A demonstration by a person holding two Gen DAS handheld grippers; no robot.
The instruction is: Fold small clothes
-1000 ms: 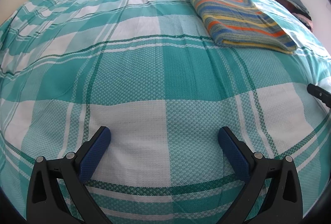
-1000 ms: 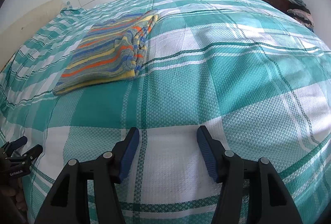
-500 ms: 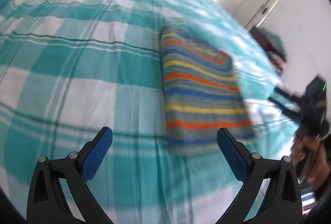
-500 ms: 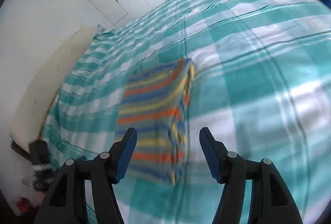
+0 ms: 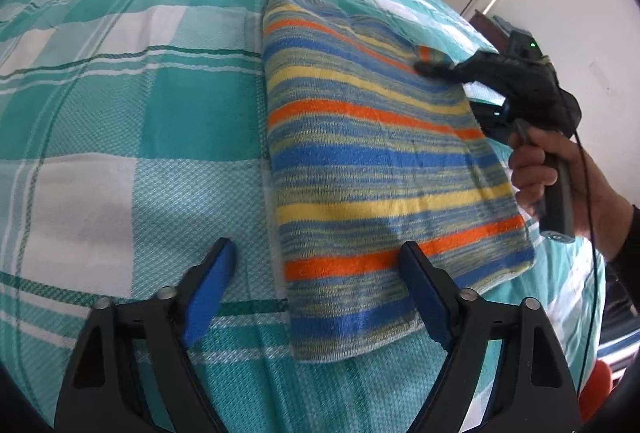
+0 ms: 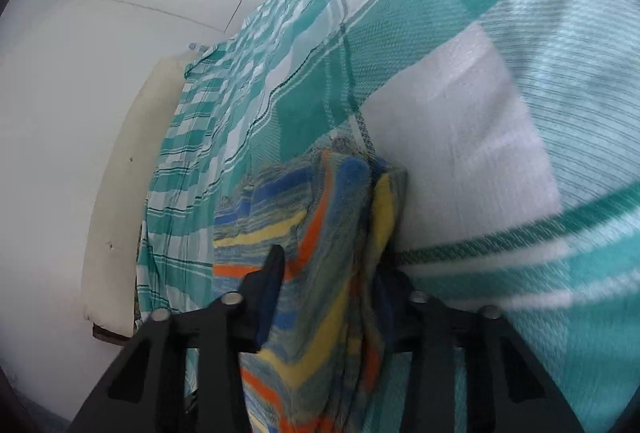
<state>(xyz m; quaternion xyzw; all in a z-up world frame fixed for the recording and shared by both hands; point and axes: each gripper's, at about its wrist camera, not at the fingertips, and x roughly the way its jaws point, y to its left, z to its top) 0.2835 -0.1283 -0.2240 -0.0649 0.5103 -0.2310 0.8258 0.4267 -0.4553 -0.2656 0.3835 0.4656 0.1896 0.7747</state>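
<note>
Striped cloth [image 6: 320, 273]: lower end cut off at 6 o'clock, right wrist view.
Right gripper [image 6: 328, 297]: far fingertip hidden behind cloth.
Bedspread [image 6: 520, 253]: blurred toward 3 o'clock.
Red object [image 5: 598, 389]: unidentifiable, 4 o'clock edge.

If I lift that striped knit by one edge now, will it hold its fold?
Probably not: the striped knit looks soft, bunching between the right gripper. Loose stacked layers would likely droop open. The open left gripper could support the near edge.

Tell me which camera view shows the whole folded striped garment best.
The left wrist view: the striped garment lies there nearly complete on the bed. The right wrist view shows only a bunched edge between the right gripper fingers, blurred.
</note>
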